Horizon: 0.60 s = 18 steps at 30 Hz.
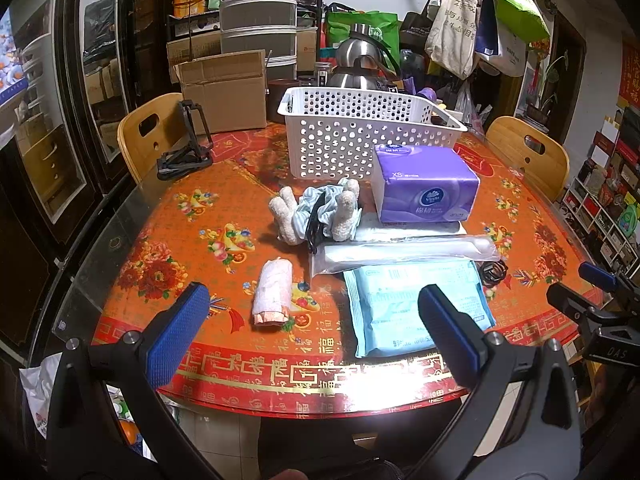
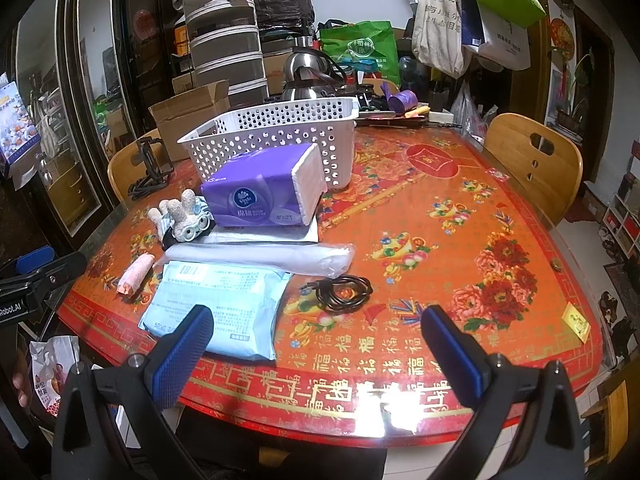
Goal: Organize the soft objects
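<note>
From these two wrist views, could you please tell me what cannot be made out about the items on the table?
- White basket: its floor is hidden by its own perforated walls in both views, so any contents are unknown.
- Flat pale package: mostly covered by the purple tissue pack in the right wrist view.
- Blue wipes pack: its print is too small to read; the left claw's finger overlaps one corner.
- Plush toy: tangled with striped cloth, shape unclear.

- The left gripper (image 1: 314, 330) hovers over the bench's (image 1: 160, 216) near edge, fingers (image 1: 176, 332) wide apart, holding nothing.
- A pink rolled cloth (image 1: 273, 294) lies between a blue packet (image 1: 416, 306) and the left finger.
- A purple tissue pack (image 1: 424, 184) sits just before the white basket (image 1: 352, 132).
- A plush toy (image 1: 320, 210) lies beside the tissue pack.
</note>
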Available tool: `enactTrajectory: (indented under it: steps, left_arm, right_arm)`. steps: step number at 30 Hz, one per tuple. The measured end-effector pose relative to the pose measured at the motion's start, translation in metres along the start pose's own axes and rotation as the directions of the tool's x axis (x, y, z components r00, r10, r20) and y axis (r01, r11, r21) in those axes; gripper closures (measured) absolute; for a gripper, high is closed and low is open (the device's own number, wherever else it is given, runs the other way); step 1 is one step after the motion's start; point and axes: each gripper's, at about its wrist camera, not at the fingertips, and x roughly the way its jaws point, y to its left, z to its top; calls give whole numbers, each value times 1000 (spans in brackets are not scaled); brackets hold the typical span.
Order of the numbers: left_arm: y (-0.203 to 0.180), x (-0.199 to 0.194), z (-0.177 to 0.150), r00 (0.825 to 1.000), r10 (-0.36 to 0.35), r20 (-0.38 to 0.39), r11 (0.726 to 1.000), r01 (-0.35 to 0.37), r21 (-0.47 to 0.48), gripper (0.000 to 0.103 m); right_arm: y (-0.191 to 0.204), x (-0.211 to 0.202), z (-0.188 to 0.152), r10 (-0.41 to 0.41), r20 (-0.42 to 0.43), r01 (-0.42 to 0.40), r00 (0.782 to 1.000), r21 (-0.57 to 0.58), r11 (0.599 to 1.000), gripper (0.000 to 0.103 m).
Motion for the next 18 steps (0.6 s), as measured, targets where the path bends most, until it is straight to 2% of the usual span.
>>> enactTrajectory:
  steps: [18]
  left_arm:
    - [-4, 3, -4, 1000, -23, -4, 1000, 22, -8, 0]
  right_arm:
    - [-1, 3, -2, 6, -2, -6, 1000, 4, 1000, 0]
